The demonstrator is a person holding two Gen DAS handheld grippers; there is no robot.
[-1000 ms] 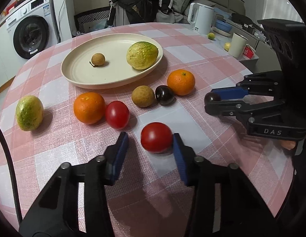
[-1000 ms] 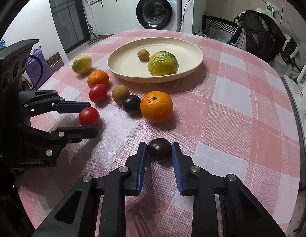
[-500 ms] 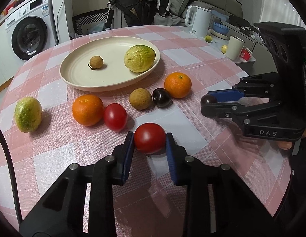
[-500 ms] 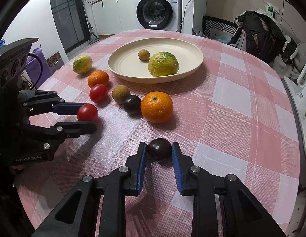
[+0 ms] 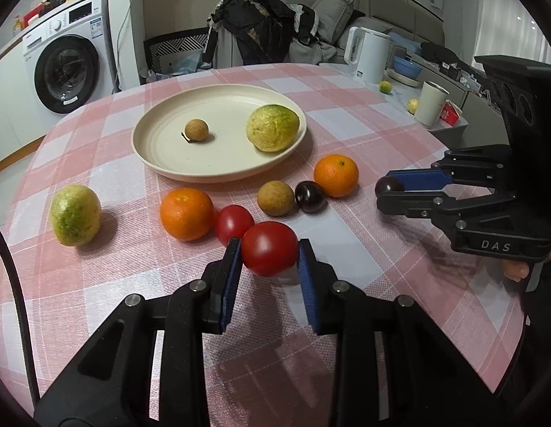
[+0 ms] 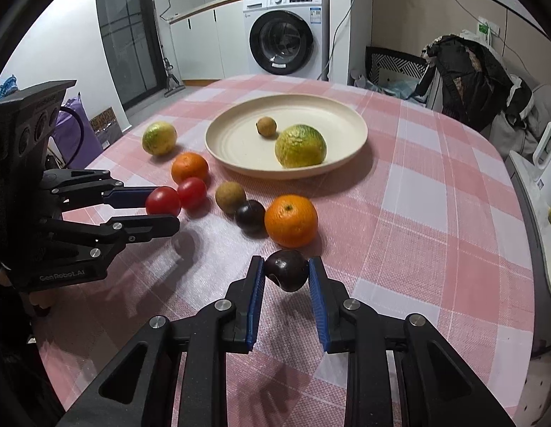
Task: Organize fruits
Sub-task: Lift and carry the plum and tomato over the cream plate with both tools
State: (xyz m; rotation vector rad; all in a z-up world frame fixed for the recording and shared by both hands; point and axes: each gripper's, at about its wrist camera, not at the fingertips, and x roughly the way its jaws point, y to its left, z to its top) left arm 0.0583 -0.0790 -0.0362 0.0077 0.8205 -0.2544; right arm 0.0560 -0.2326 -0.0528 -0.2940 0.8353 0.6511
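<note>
On plate: longan, green citrus, left claw grasping tomato, right claw grasping plum.

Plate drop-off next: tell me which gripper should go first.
Probably left. The left gripper holds the red tomato clear of the cloth, directly before the plate. The right gripper, shut on the dark plum, has an orange in its path.

washing machine | white kettle | mug | clothes heap
</note>
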